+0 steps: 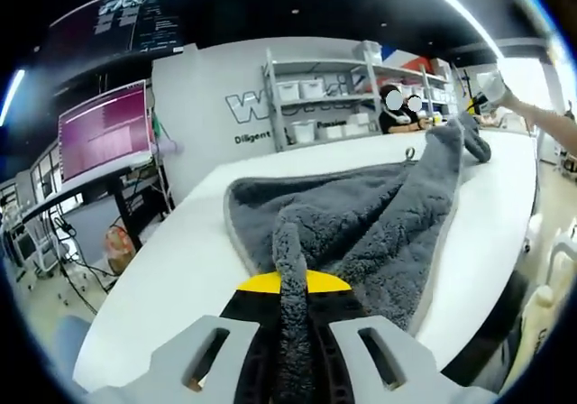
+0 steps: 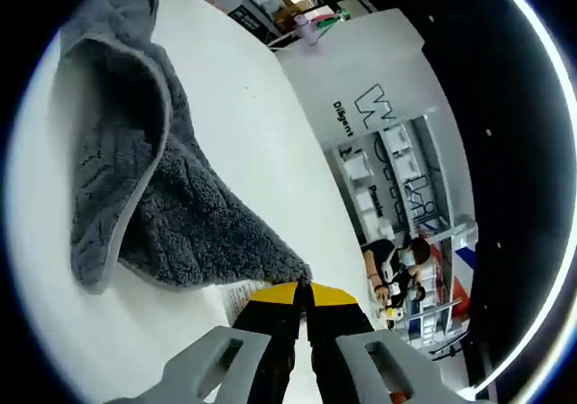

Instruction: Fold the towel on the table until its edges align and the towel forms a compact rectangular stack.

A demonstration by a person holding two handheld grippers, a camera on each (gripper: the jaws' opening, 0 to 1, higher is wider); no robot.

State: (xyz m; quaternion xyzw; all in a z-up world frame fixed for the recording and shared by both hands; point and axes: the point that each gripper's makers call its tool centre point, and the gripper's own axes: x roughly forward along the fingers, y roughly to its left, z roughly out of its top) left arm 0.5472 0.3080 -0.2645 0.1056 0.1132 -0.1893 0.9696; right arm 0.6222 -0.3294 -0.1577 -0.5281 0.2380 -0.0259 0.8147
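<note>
Behind the white bench, wall lettering reads "Diligent". Left claw pinches a grey towel fold; right claw clamps its corner.

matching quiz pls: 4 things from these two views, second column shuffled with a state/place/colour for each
1. towel
2. left gripper
3. monitor
4. table

A. white, bears the cloth
B. grey, fluffy, crumpled
C. pink screen, beside the table
D. shut on a fold of cloth

Pairs: 1-B, 2-D, 3-C, 4-A
</note>
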